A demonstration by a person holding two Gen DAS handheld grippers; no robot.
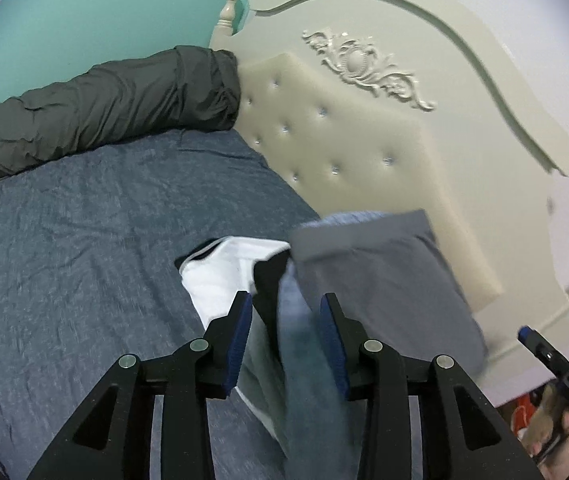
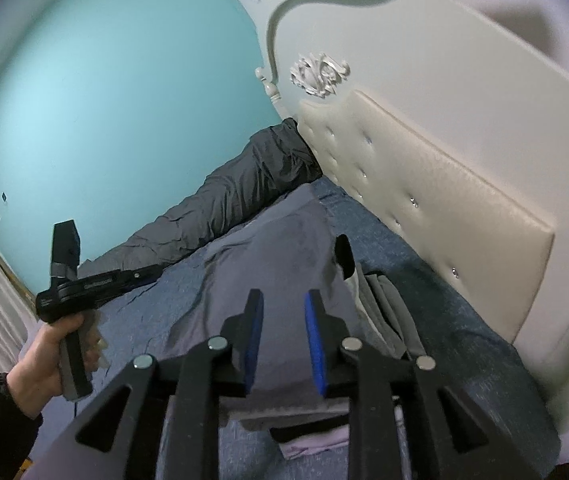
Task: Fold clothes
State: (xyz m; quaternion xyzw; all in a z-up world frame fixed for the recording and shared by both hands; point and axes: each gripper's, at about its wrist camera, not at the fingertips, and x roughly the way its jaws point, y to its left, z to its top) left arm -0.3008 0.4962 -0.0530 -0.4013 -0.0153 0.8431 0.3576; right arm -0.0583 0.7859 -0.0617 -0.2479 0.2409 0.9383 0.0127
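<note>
A grey garment (image 2: 276, 248) lies spread on the blue bed sheet (image 2: 156, 300), blurred in the left wrist view as the grey garment (image 1: 384, 272). My right gripper (image 2: 283, 304) hovers over it, jaws open, with nothing pressed between the blue pads. My left gripper (image 1: 286, 308) is open too; a blue-grey fold of cloth (image 1: 300, 344) shows in the gap, and the pads do not press on it. A white and black garment (image 1: 228, 268) lies under and beside it. A hand holds the left gripper (image 2: 152, 270) at the garment's left edge. The right gripper (image 1: 524, 334) shows at the far right.
A cream tufted headboard (image 1: 344, 152) bounds the bed on the right, seen also as the headboard (image 2: 444, 200). A rolled dark grey duvet (image 1: 104, 104) lies along the teal wall (image 2: 104, 100). Folded grey and white clothes (image 2: 380, 300) sit beside the garment near the headboard.
</note>
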